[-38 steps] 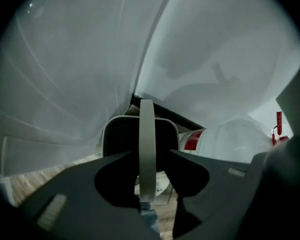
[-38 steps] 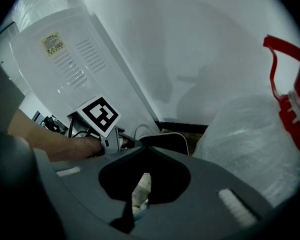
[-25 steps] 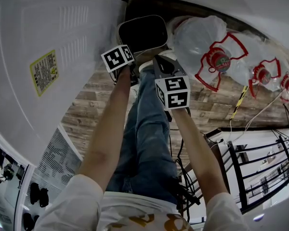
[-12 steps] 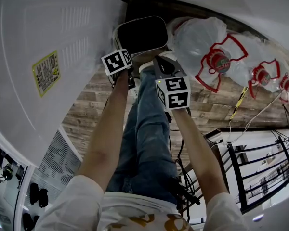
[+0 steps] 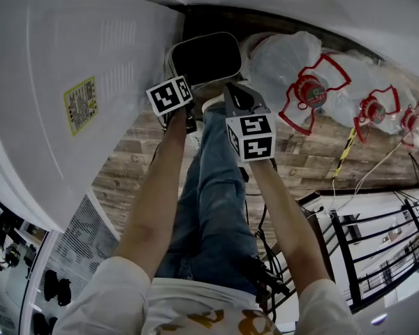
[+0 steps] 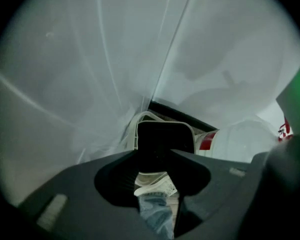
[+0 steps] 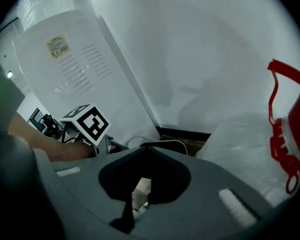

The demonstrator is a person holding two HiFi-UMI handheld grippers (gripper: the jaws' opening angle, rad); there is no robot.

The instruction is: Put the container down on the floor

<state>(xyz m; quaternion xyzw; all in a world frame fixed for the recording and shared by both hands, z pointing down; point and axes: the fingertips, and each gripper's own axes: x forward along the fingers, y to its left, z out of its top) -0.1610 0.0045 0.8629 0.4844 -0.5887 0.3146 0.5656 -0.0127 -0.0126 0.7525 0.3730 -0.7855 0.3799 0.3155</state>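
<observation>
The container (image 5: 206,58) stood on the floor (image 5: 133,152) against the wall, between the white appliance (image 5: 70,82) and the bagged water bottles (image 5: 286,61), just beyond the person's shoe (image 5: 211,103). The left gripper (image 6: 154,153) hung above it with jaws slightly apart and nothing between them. The right gripper (image 7: 146,148) had its jaws closed and empty. Risk assessment: the shoe was close enough that a step forward could kick or tip the container, and a lowered left gripper could strike its rim. The container's interior read as uniform black, its base contact was not visible, and its near rim was partly covered.
</observation>
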